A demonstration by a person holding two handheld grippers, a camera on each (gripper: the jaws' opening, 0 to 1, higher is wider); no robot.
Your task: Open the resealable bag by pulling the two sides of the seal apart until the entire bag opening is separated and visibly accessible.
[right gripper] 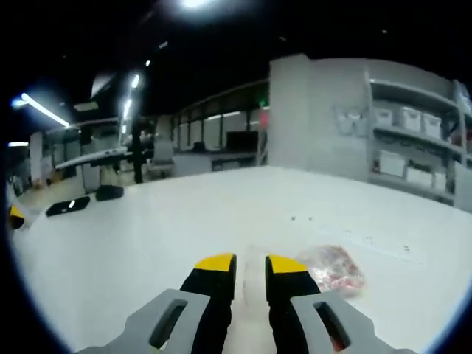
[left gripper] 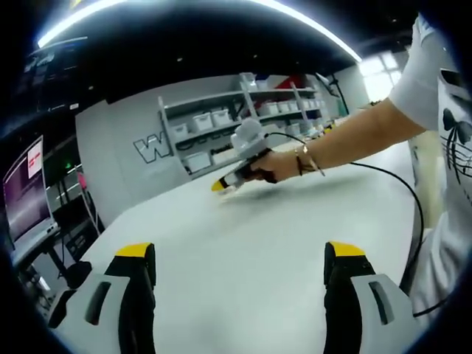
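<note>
A clear resealable bag (right gripper: 335,270) with red contents lies flat on the white table (right gripper: 221,214), just right of my right gripper (right gripper: 251,264). That gripper's yellow-tipped jaws stand close together with only a narrow slit between them and nothing in it; they do not touch the bag. In the left gripper view my left gripper (left gripper: 240,254) hangs over the bare table (left gripper: 243,228) with its jaws wide apart, holding nothing. Farther off, a person's hand holds the right gripper (left gripper: 220,186) low over the table, its yellow tip pointing left.
A black cable (left gripper: 413,199) trails over the table to the right gripper. The person's arm (left gripper: 354,140) and white shirt stand at the right. Shelves with white bins (left gripper: 210,122) line the far wall. Two dark objects (right gripper: 70,205) sit near the table's far left edge.
</note>
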